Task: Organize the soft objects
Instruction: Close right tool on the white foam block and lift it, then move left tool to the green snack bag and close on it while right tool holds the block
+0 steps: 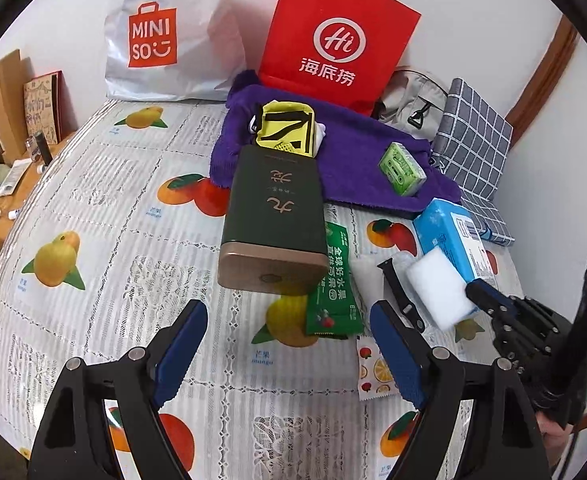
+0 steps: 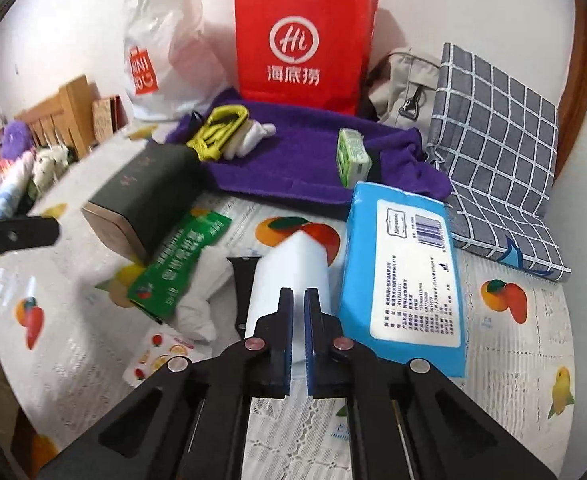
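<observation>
My right gripper (image 2: 298, 296) is shut on a white sponge block (image 2: 289, 276) and holds it over the table; the sponge also shows in the left wrist view (image 1: 437, 288), with the right gripper (image 1: 478, 292) clamped on its right end. My left gripper (image 1: 289, 316) is open and empty, low over the fruit-print tablecloth (image 1: 93, 208), in front of a dark green tin (image 1: 273, 220). A purple towel (image 1: 353, 160) lies at the back with a yellow pouch (image 1: 287, 128) and a green tissue pack (image 1: 401, 168) on it. A blue wipes pack (image 2: 405, 272) lies right of the sponge.
A green snack packet (image 1: 333, 284), a black watch strap (image 1: 399, 292), a white cloth (image 2: 205, 300) and a fruit sticker sheet (image 1: 373, 368) lie mid-table. A red paper bag (image 1: 333, 36), a white Miniso bag (image 1: 165, 36), a grey backpack (image 2: 405, 84) and a checked cushion (image 2: 493, 152) stand at the back.
</observation>
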`<state>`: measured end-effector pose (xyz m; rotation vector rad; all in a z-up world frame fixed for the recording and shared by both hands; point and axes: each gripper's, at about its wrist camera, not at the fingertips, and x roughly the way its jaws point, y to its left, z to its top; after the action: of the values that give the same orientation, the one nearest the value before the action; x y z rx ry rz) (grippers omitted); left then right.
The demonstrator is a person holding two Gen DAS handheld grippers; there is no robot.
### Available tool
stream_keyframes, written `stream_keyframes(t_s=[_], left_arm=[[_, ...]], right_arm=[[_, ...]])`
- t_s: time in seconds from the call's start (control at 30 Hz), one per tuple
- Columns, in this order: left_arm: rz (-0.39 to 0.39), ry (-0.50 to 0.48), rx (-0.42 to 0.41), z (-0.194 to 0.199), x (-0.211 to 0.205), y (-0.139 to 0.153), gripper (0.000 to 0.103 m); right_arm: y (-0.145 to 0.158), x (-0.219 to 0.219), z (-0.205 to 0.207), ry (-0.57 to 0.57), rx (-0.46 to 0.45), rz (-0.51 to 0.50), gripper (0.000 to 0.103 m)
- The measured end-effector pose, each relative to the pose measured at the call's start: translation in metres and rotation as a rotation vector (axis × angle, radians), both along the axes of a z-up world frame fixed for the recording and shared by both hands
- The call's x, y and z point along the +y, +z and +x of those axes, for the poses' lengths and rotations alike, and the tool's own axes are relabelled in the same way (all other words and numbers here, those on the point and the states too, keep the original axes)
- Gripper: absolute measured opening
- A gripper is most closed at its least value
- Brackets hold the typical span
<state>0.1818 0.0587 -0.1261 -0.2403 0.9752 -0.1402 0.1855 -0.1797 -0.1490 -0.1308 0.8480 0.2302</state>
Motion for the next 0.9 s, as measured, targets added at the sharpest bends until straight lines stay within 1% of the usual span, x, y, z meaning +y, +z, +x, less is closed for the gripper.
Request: stream_keyframes(t_s=[0.07,0.2,0.23,0.27,0.33,0.4,0.47,0.57,0.6,0.67,0.7,0.73,0.77,0.8,0.83,0.9], left_arm=[[0.004,-0.001,-0.001,-0.002,-0.001,0.001,0.082],[0.002,-0.009,-0.006,-0.008,-0.003,0.003,0.082],[0.002,-0.012,-0.007,-0.01,-0.004,0.002,0.082],[0.003,-0.014,-0.006,-0.011,-0.004,0.002,0.082],[0.005,-0.017,-0.002,-0.013,-0.005,0.0,0.082],[0.001,-0.019,0.002,-0.015,-0.006,-0.004,0.082],[-0.003,-0.021,0.012,-0.015,-0.006,-0.007,0.082],[-0.002,-0.026,0.022,-0.017,-0.007,-0.011,0.082],[-0.001,-0.027,0.022,-0.018,-0.007,-0.012,0.082],[0.001,-0.026,0.026,-0.019,-0.006,-0.014,0.082],[0.002,-0.024,0.03,-0.019,-0.006,-0.015,0.082],[0.002,-0.023,0.034,-0.019,-0.006,-0.017,0.082],[0.002,-0.02,0.042,-0.018,-0.006,-0.019,0.082],[0.004,-0.018,0.049,-0.017,-0.008,-0.021,0.082],[0.006,-0.018,0.053,-0.016,-0.009,-0.023,0.082],[0.015,-0.022,0.058,-0.014,-0.013,-0.027,0.082]], right_arm=[[0.004,0.001,-0.005,0.016,0.0,0.006,0.005],[-0.003,0.003,-0.014,0.037,0.031,0.013,0.007],[-0.007,0.003,-0.017,0.041,0.042,0.014,0.017],[-0.011,0.003,-0.019,0.042,0.052,0.016,0.034],[-0.017,0.004,-0.025,0.035,0.051,0.013,0.051],[-0.022,0.005,-0.031,0.04,0.056,0.017,0.052],[-0.029,0.008,-0.034,0.036,0.065,0.005,0.058],[-0.042,0.012,-0.033,0.004,0.074,-0.052,0.059],[-0.046,0.012,-0.033,-0.015,0.061,-0.076,0.06],[-0.05,0.009,-0.033,-0.04,0.054,-0.088,0.066],[-0.052,0.006,-0.031,-0.05,0.065,-0.078,0.066],[-0.056,0.001,-0.029,-0.059,0.092,-0.041,0.062],[-0.059,-0.003,-0.028,-0.058,0.116,-0.007,0.043],[-0.063,-0.007,-0.027,-0.056,0.141,0.032,0.04],[-0.061,-0.011,-0.031,-0.062,0.123,0.053,0.04],[-0.057,-0.015,-0.038,-0.07,0.092,0.06,0.04]])
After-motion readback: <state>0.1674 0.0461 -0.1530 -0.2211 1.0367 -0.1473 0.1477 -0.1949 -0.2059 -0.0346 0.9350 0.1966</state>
